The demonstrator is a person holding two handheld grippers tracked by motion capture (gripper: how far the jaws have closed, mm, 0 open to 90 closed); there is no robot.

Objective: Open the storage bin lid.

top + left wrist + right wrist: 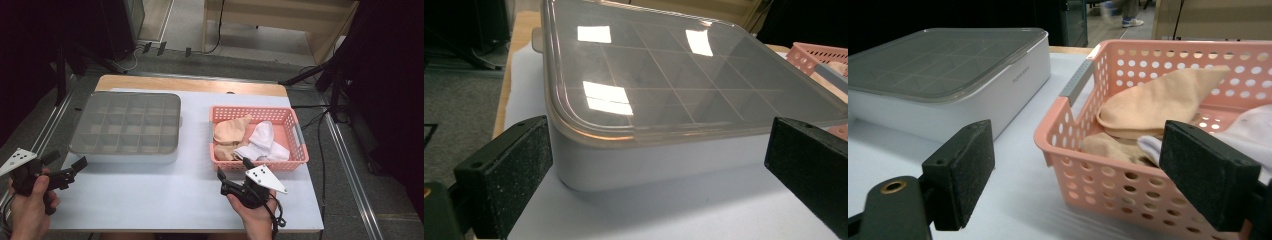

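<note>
**Lidded grid box left, sock basket right, both tongs spread**

White compartment box sits at the table's left, translucent lid on; its side lettering is too small to read. Well right, the pink basket holds beige socks and white socks. Left gripper faces the box corner, jaws wide. Right gripper is at the basket's near-left corner, jaws wide, nothing held.

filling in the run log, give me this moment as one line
left claw: open, facing lidded divider box | right claw: open, near pink basket | basket: beige socks, white socks | nothing held
</note>
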